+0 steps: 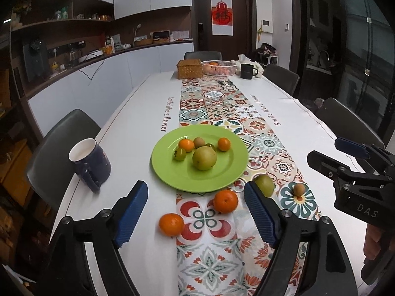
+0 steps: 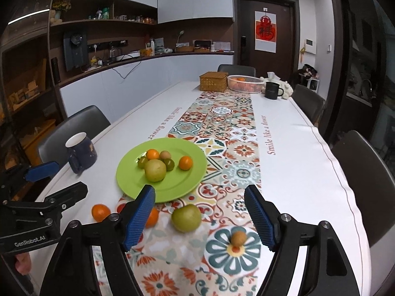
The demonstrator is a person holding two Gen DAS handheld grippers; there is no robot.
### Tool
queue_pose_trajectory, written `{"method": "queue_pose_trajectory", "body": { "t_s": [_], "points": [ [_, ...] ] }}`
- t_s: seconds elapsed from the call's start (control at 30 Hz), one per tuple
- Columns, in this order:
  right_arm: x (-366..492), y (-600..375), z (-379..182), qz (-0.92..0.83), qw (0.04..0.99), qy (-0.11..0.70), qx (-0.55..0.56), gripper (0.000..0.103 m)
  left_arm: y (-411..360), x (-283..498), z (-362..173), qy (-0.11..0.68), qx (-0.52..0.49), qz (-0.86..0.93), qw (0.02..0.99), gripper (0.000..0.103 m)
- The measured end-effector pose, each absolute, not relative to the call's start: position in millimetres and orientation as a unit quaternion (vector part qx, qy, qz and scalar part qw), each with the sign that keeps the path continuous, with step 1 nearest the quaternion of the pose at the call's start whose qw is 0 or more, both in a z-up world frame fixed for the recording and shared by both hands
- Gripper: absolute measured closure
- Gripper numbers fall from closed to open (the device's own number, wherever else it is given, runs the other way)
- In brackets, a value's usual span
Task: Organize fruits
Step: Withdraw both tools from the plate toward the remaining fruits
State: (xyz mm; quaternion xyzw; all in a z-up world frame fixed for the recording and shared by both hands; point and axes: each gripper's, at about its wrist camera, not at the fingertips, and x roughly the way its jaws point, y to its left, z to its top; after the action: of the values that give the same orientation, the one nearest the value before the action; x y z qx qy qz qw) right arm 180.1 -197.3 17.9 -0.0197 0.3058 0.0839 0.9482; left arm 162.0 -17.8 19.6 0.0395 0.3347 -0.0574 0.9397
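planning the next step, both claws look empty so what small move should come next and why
Probably lower the open right claw onto the green pear lying on the table runner just ahead of it. Four fruits sit off the green plate, and the pear lies between that claw's fingers, closer than the oranges. The left claw is open too.

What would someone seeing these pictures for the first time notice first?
The bright green plate stands out, sitting near the close end of the long table on the patterned runner, with small oranges, green fruits and a large pear-like fruit on it. Next come the loose fruits on the runner before it: two oranges, a green fruit and a small brown one. Both hand-held grippers, left and right, frame them, open and empty.
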Motion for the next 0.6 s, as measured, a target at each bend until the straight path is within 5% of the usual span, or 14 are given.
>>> {"method": "queue_pose_trajectory", "body": {
  "t_s": [0.6],
  "points": [
    [174.0, -227.8, -23.2, 0.042, 0.936, 0.35, -0.012, 0.028, -38.0, 166.9, -24.4, 0.368, 0.065, -0.052, 0.926, 0.014]
  ]
}}
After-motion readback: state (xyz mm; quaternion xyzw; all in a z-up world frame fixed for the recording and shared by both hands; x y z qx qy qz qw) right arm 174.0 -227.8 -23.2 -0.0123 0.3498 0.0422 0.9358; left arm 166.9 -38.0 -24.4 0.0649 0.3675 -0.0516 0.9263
